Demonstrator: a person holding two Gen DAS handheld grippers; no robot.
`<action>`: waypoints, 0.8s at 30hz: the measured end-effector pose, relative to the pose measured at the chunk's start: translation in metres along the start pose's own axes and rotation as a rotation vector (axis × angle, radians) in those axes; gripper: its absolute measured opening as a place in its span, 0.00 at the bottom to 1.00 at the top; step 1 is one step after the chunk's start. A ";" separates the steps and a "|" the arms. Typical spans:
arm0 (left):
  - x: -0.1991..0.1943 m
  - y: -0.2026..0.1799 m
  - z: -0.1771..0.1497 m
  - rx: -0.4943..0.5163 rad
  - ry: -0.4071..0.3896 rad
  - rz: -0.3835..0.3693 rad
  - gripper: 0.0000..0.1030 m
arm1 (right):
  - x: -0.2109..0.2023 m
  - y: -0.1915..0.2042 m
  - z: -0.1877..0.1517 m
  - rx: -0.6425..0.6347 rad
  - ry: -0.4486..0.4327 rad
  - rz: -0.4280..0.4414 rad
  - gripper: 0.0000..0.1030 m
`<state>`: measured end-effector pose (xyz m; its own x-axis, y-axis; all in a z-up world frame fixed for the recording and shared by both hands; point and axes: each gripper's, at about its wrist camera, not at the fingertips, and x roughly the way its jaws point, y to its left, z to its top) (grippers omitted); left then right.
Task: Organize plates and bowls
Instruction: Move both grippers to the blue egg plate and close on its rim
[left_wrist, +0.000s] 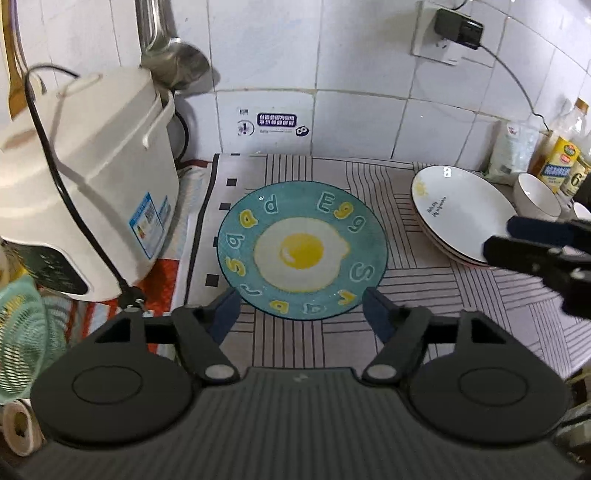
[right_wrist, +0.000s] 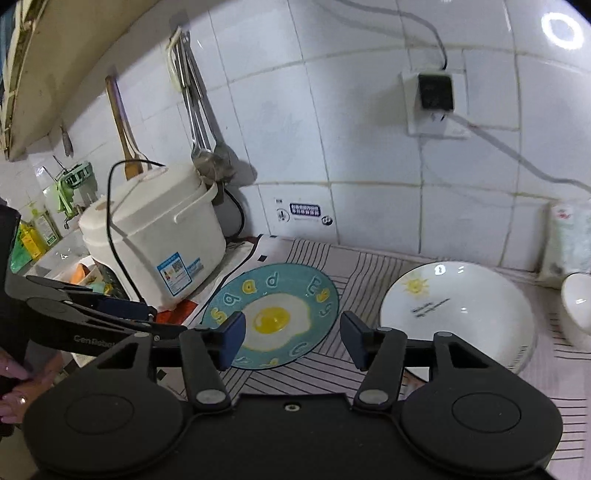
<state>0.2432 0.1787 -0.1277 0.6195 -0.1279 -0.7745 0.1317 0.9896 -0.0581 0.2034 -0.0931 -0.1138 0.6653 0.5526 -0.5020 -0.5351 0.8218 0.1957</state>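
One blue plate (left_wrist: 302, 254) lies flat on the striped cloth (left_wrist: 369, 332), near the cloth's left edge and a bit back from its front edge. It has a fried egg painted in the middle, white with a yellow yolk, and yellow and blue letters go round its rim. One stack of white plates (left_wrist: 460, 214) sits near the back right corner of the cloth. The top one has a little yellow sun and some small dark writing. How many plates are in the stack is hard to count. Two white bowls show in the left wrist view: one full bowl (left_wrist: 537, 199) just past the stack at the right edge, and a bit of another (left_wrist: 583, 212) beside it.

The left gripper (left_wrist: 301, 314) hangs over the front rim of the blue plate. Its two blue fingers (left_wrist: 225, 314) are spread wide, one on each side of the rim, and hold nothing. The right gripper (right_wrist: 291, 341) is also spread wide and holds nothing. It floats over the cloth with the egg plate between its fingers in the view.

There is bare striped cloth between the blue plate and the white stack, and more bare cloth along the front edge. On the left, one white rice cooker (left_wrist: 88, 177) stands just beside the blue plate, so that side is tight. Bottles (left_wrist: 561, 162) stand at the far right by the tiled wall (left_wrist: 369, 74).
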 end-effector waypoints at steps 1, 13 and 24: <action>0.006 0.002 -0.001 -0.006 -0.006 0.002 0.73 | 0.007 -0.001 -0.003 0.006 0.000 0.000 0.60; 0.075 0.037 -0.004 -0.087 -0.009 0.072 0.77 | 0.113 -0.018 -0.009 0.037 0.074 -0.024 0.60; 0.118 0.063 0.002 -0.183 0.139 0.038 0.67 | 0.140 -0.020 -0.035 0.156 0.104 -0.030 0.45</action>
<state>0.3265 0.2253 -0.2217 0.5069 -0.0926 -0.8570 -0.0401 0.9906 -0.1308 0.2890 -0.0368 -0.2174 0.6176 0.5171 -0.5926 -0.4231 0.8536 0.3039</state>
